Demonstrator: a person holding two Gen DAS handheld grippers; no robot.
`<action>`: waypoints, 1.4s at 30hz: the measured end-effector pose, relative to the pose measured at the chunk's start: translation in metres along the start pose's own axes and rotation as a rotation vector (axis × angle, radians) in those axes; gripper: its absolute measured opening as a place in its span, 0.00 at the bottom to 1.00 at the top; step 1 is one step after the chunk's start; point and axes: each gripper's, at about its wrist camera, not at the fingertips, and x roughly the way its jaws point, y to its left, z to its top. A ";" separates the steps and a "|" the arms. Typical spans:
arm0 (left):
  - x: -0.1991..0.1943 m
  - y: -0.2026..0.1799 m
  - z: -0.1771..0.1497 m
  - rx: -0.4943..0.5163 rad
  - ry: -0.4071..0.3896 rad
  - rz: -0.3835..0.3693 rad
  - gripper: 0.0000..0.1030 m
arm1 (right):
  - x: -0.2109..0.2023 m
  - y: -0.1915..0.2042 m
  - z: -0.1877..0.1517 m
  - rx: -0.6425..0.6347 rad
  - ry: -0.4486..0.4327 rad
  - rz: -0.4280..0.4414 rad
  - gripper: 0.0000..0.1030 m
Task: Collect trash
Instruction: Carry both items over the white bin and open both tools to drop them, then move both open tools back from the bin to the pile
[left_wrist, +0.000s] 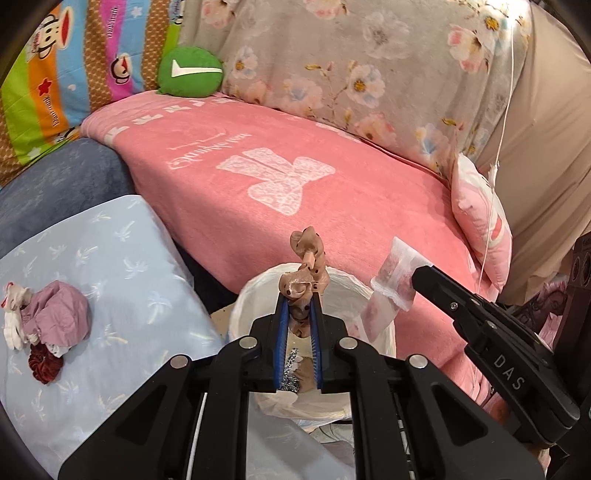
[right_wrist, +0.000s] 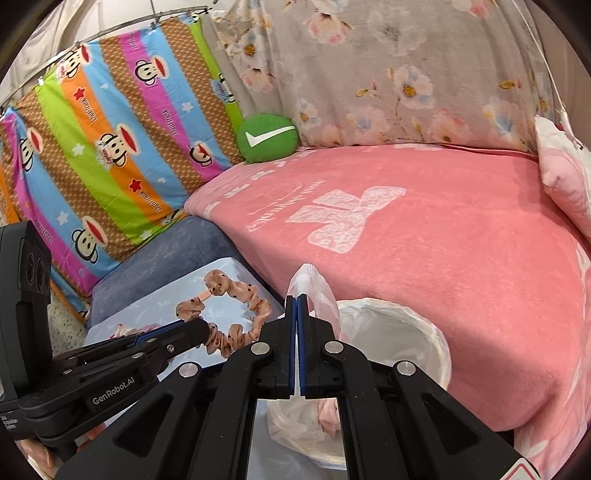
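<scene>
Scrunchie, tan with dark dots, pinched between the narrowed blue-padded jaws of the left gripper, held just above a white-lined trash bin beside a bed under a pink blanket. Right gripper clamped tight on a pink and white plastic wrapper over the bin's rim. Purple cloth bundle and dark red scrunchie lying on a pale blue cushion to the left

Lighting: bright, even, soft indoor; shadows faint. Focus: sharp throughout. Distortion: strong fisheye curvature, dark vignetted corners, both views.
</scene>
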 end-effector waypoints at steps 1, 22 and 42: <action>0.002 -0.003 0.000 0.004 0.004 -0.003 0.11 | -0.001 -0.003 0.000 0.005 -0.003 -0.002 0.01; 0.012 -0.018 0.006 0.001 -0.001 0.030 0.60 | -0.005 -0.015 0.002 0.019 -0.019 -0.006 0.07; 0.002 0.018 -0.003 -0.089 -0.006 0.060 0.60 | 0.007 0.015 -0.006 -0.030 0.018 0.035 0.20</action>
